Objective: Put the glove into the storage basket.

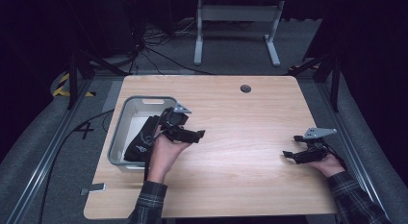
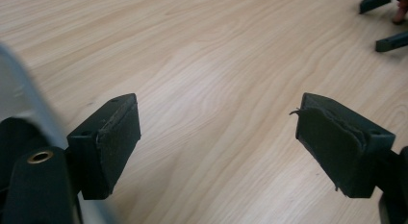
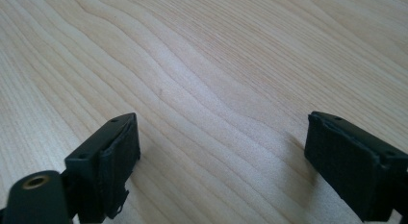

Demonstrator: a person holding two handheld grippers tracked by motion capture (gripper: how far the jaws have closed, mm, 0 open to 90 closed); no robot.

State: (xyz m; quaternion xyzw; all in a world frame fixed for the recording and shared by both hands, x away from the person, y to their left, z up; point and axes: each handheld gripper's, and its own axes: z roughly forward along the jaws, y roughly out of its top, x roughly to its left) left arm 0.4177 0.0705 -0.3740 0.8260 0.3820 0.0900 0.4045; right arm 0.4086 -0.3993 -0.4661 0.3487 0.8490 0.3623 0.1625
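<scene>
Jaws of the left gripper [image 1: 199, 134] stand wide apart and empty over the table [image 1: 240, 118], beside the grey bin [image 1: 126, 113] holding a black garment [image 1: 142, 142]. Right gripper [image 1: 287, 154] likewise gapes, empty.

The table [image 1: 240, 132] was pale wood with a smooth, faintly sheeny grain. The bin [image 1: 126, 119] near its left edge looked like smooth grey plastic, holding a dark, matt cloth item [image 1: 143, 140]. The left tongs [image 2: 219, 147] wore matt black pads [image 2: 118, 147], rough and frayed at their edges.
</scene>
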